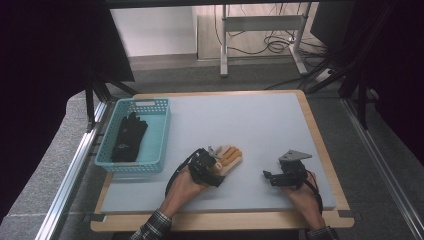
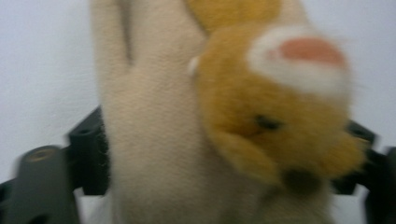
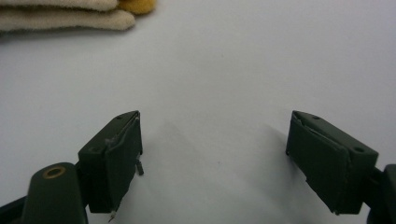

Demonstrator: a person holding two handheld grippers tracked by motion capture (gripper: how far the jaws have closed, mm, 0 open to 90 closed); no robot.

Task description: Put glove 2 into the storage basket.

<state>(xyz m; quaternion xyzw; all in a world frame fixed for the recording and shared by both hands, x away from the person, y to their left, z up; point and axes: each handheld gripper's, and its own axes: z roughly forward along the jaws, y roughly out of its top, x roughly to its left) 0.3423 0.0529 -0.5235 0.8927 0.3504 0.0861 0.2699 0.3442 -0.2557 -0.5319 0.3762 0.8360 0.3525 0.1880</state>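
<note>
Tan glove caught between the left fingers, right fingers idle and spread.

The tan-and-orange glove (image 2: 187, 116) sits between the left gripper (image 1: 209, 166) fingers (image 2: 86, 156), which close on its bunched cloth; soft fabric could slide out if lifted quickly. The right gripper (image 1: 274, 176) hovers open over the worktop (image 1: 260, 120), beside it. A black glove (image 1: 128, 137) lies in the basket (image 1: 155, 142).
</note>
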